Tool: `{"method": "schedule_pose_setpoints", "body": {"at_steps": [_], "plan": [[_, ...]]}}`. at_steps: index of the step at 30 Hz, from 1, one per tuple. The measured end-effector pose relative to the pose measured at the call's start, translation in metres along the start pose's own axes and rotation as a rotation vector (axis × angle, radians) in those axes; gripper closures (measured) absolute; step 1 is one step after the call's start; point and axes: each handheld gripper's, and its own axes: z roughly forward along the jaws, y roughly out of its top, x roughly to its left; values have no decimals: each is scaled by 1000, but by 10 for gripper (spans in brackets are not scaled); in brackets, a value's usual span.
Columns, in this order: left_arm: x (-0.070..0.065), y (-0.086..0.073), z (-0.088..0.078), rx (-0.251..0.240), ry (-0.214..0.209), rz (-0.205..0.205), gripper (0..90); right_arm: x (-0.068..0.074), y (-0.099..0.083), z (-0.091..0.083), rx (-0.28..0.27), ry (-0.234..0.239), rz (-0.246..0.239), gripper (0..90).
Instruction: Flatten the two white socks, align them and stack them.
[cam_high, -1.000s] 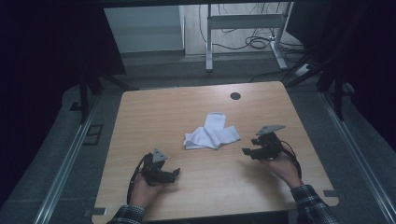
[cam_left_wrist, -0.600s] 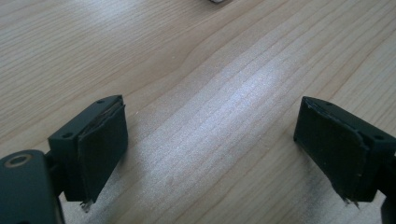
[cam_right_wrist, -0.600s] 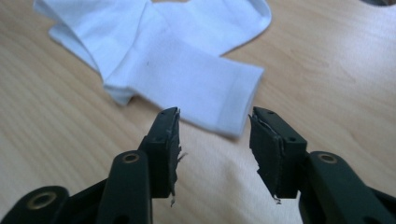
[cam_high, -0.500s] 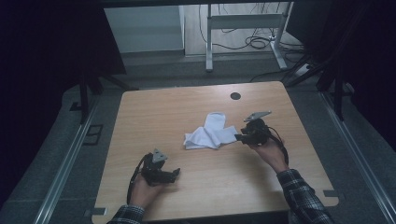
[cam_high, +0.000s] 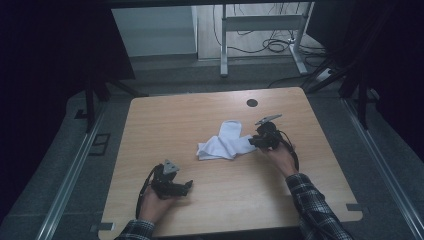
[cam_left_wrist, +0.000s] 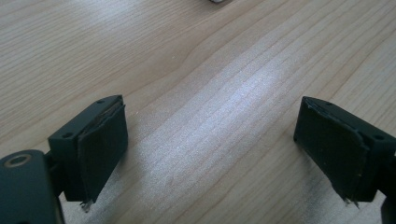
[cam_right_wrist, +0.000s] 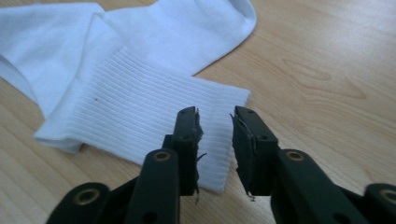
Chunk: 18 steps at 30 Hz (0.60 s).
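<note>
Two white socks (cam_high: 225, 142) lie crumpled together at the middle of the wooden table (cam_high: 165, 125). My right gripper (cam_high: 257, 141) is at their right end. In the right gripper view a ribbed cuff (cam_right_wrist: 140, 98) lies flat, and the gripper (cam_right_wrist: 215, 116) hovers over its near corner. Its jaws have just been closing and stand a narrow gap apart, the cuff's edge showing in that gap, the pads not pressing on it. A smooth sock (cam_right_wrist: 187, 28) lies behind. My left gripper (cam_high: 187, 187) rests near the front edge, wide open (cam_left_wrist: 212, 126) over bare wood.
A dark round grommet hole (cam_high: 252, 103) sits near the table's far edge. Beyond the table stand a metal desk frame (cam_high: 260, 30) and loose cables on the floor. Bare wood surrounds the socks on all sides.
My right gripper has moved left across the table to the socks' right end, and its jaws have narrowed. The left gripper has stayed where it was.
</note>
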Motion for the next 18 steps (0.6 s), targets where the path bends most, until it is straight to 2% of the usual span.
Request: {"method": "schedule_pose_setpoints", "body": {"at_steps": [2,6,8,11,13,15,18], "plan": [[0,0,0,0,0,0,99,-1,-1,5,8,-13,-3,633],[0,0,0,0,0,0,99,-3,-4,11,27,-12,6,567],[0,0,0,0,0,0,99,-3,-7,14,43,-15,-2,566],[0,0,0,0,0,0,99,-3,-9,14,35,0,14,672],[0,0,0,0,0,0,100,-2,-9,13,43,8,5,778],[0,0,0,0,0,0,99,1,-8,9,55,-7,-12,796],[0,0,0,0,0,0,99,1,-4,-3,24,2,-20,800]]}}
